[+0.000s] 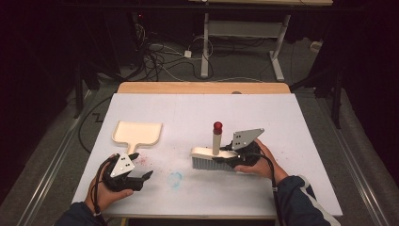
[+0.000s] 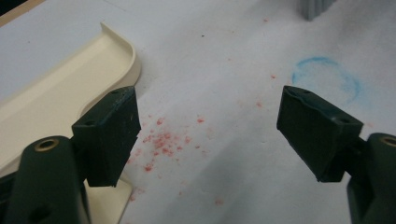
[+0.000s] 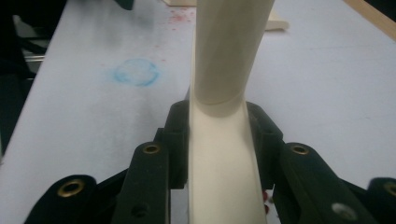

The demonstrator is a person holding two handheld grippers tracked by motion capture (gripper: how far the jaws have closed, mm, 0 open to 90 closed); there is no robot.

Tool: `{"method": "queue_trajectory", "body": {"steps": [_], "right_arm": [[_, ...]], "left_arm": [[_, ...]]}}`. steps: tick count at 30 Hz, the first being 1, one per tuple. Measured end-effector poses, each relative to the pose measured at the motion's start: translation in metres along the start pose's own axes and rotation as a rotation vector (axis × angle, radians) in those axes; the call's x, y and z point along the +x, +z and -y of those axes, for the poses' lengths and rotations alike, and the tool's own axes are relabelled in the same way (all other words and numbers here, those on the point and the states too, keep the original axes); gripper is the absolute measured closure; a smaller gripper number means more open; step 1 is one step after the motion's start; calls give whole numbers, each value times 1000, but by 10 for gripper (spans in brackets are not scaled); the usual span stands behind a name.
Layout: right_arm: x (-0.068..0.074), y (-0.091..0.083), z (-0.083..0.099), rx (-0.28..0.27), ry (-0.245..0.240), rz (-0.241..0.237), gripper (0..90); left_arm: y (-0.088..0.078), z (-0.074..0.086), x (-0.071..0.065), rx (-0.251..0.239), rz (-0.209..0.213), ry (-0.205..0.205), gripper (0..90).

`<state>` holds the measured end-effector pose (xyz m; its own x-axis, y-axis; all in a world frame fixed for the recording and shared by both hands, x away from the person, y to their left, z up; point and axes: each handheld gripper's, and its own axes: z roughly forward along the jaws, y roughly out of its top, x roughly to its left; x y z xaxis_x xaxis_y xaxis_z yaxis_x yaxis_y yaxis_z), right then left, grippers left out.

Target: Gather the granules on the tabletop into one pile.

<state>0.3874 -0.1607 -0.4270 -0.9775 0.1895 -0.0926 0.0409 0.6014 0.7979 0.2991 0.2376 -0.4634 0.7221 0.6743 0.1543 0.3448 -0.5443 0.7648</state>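
**Now the brush stands on the table, clamped in the right claw**

Over on the right, the right gripper (image 1: pixel 234 155) has its jaws pressed together on the cream back of the brush (image 1: pixel 214 153), and the right gripper view looks straight up the pale handle between the two black pads (image 3: pixel 176 140). The brush sits with its grey bristles on the white table (image 1: pixel 282 122), its handle upright with a red cap on top. Near the table's front edge on the left, the left gripper (image 1: pixel 147 175) hovers with its jaws wide apart and nothing between them. Through its own view, a scatter of red crumbs (image 2: pixel 161 140) lies on the sheet between the jaws, just beside the cream dustpan (image 1: pixel 137 133). A faint blue ring (image 1: pixel 175 179) is drawn on the sheet between the two grippers, close to the bristles.
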Motion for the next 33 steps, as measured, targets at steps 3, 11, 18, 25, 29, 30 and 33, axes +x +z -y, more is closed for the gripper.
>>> {"method": "queue_trajectory", "body": {"steps": [3, 11, 18, 25, 29, 30, 33], "right_arm": [[-2, -3, 0, 2, 26, 26, 673], [2, -22, -11, -44, 73, 113, 673], [14, -40, -23, -66, 81, 169, 674], [25, -63, -25, -67, 97, 225, 673], [32, -74, -21, -41, 101, 267, 673], [34, -77, -20, -36, 102, 277, 673], [40, -84, -14, -23, 119, 291, 673]], "left_arm": [[-1, 0, 0, -2, 0, 1, 204], [-1, -1, -1, -4, 1, 3, 204], [-2, -1, -2, -4, -1, 9, 204], [-4, -1, -1, -11, -7, 9, 204], [-5, -1, -1, -17, -12, 9, 204], [-5, -1, -1, -18, -12, 10, 205], [-6, -1, -1, -19, -14, 11, 205]]}}
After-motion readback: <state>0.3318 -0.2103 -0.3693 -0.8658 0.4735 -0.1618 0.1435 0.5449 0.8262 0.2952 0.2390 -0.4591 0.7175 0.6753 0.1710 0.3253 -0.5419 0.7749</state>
